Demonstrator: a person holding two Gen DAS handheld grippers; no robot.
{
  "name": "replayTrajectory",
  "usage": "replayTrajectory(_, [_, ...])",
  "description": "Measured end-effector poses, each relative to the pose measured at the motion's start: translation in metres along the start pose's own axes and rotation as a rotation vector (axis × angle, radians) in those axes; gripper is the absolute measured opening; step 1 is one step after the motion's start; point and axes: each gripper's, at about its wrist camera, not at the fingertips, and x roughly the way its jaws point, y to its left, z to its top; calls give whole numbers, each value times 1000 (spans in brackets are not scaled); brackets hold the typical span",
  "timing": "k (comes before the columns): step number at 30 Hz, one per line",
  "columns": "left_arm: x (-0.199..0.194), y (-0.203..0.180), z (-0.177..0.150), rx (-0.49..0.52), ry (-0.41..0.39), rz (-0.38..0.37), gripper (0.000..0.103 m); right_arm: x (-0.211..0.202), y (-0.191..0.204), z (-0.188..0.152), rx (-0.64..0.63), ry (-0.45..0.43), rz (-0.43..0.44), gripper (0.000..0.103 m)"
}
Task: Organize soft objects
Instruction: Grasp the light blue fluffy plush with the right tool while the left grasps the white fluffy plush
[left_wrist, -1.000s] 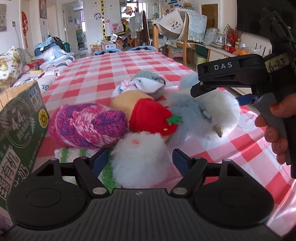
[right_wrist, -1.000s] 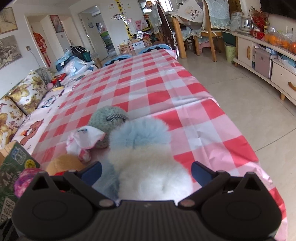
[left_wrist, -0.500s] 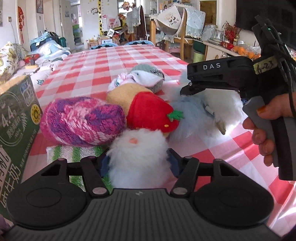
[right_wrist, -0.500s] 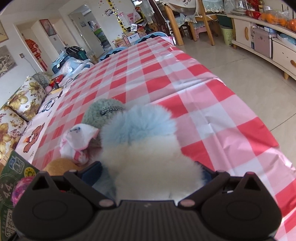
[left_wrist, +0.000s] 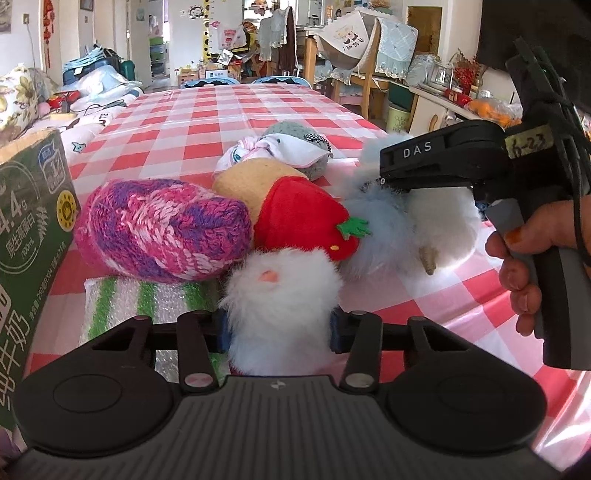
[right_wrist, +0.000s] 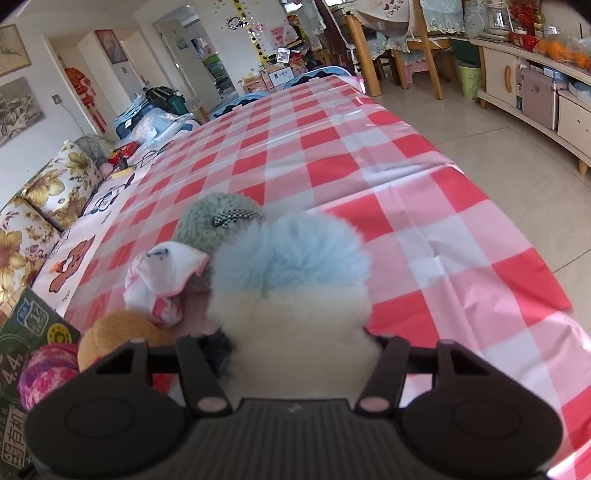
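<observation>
Both jaws just closed: my left gripper pinches the white fluffy toy, my right gripper squeezes the white-and-blue pompom, both still on the checkered table. Nothing sorted yet; pink knit roll, strawberry plush wait, carton beside them.

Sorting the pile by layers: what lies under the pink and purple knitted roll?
The knitted roll rests on a green-and-white striped cloth. How far the cloth runs beneath it is hidden.

A lived-in home, its dining and sitting rooms open to each other: a long table in a red-and-white checked cloth, a floral sofa at left, wooden chairs upper right, a cream sideboard at right, children's stickers on the far wall
</observation>
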Motion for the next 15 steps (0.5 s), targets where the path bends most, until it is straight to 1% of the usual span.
replayTrajectory(5, [-4,3,1,-51,0,-37,55,-7,0,0,4,-17,11,55])
replayTrajectory(11, [-7,6,2,-105,2,-73,55,-23,1,2,-8,-60,30,53])
replayTrajectory(15, [-12,7,4,-119,-16,-87,55,-36,0,2,-8,-93,38,53])
